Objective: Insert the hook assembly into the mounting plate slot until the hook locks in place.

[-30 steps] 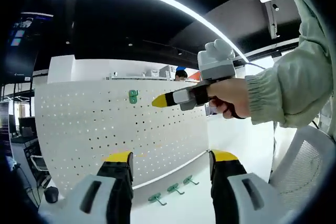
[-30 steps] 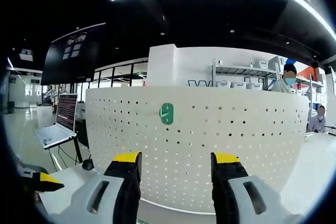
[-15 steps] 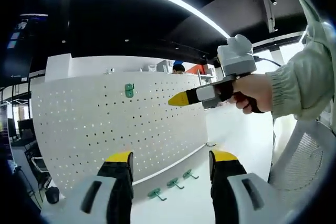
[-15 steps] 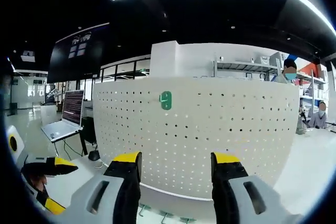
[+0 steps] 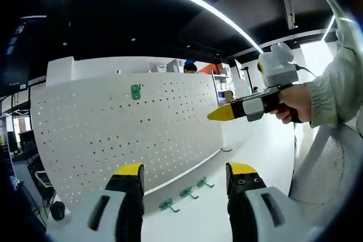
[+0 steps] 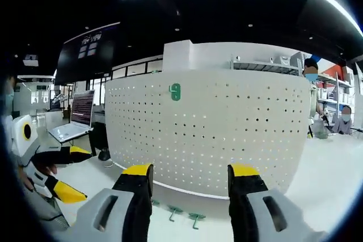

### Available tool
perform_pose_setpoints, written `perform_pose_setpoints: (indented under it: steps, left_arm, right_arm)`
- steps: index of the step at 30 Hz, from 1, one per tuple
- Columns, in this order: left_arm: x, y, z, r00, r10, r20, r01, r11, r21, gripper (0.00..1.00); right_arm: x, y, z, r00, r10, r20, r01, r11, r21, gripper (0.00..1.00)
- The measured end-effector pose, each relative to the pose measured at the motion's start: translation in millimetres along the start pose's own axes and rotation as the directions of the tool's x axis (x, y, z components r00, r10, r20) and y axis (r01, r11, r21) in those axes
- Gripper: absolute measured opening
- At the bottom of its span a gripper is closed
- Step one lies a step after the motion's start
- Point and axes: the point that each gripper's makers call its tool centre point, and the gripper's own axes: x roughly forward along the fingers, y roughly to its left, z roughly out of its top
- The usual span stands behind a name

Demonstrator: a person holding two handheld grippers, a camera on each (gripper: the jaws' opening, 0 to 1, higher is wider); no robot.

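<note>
Holding both tongs up before the white pegboard [image 5: 125, 134], we are seeing the left tongs [image 5: 184, 177] standing apart with nothing between their yellow-tipped jaws. In the left gripper view, one green hook [image 5: 135, 92] is sitting mounted high on the board, left of centre, while three more green hooks [image 5: 182, 193] are lying in a row on the white table [image 5: 198, 219] at the board's foot. Further right, a hand [image 5: 295, 103] is gripping the right tongs [image 5: 222, 114], whose yellow tip is pointing toward the board; we cannot tell their gap there. In the right gripper view, the right tongs [image 6: 190, 177] are apart and empty, facing the mounted hook [image 6: 175, 92], and the left tongs [image 6: 71, 174] are showing open at the left edge.
</note>
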Motion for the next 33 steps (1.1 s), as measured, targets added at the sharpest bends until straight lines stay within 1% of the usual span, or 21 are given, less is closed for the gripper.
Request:
perform_pose_setpoints:
  steps: [12, 22, 27, 33]
  left_arm:
    - [1.7, -3.9, -8.6, 0.999, -0.012, -0.036, 0.013, 1.000, 0.012, 0.60]
    - [3.4, -6.3, -18.5, 0.997, -0.022, -0.072, 0.023, 1.000, 0.017, 0.60]
    - [4.1, -7.0, -25.6, 0.995, -0.024, -0.101, 0.026, 1.000, 0.014, 0.59]
    - [4.9, -10.6, -32.2, 0.991, -0.037, -0.129, 0.039, 0.999, 0.007, 0.59]
  right_arm:
    - [-27.2, 1.0, -2.6, 0.999, 0.022, 0.038, -0.023, 1.000, 0.001, 0.52]
    - [-37.1, 8.2, -10.4, 0.998, 0.047, 0.046, -0.047, 0.999, 0.004, 0.53]
    - [-38.8, 11.0, -15.5, 0.997, 0.057, 0.045, -0.057, 0.998, 0.004, 0.53]
    - [-38.7, 10.8, -16.4, 0.997, 0.062, 0.052, -0.063, 0.998, 0.020, 0.53]
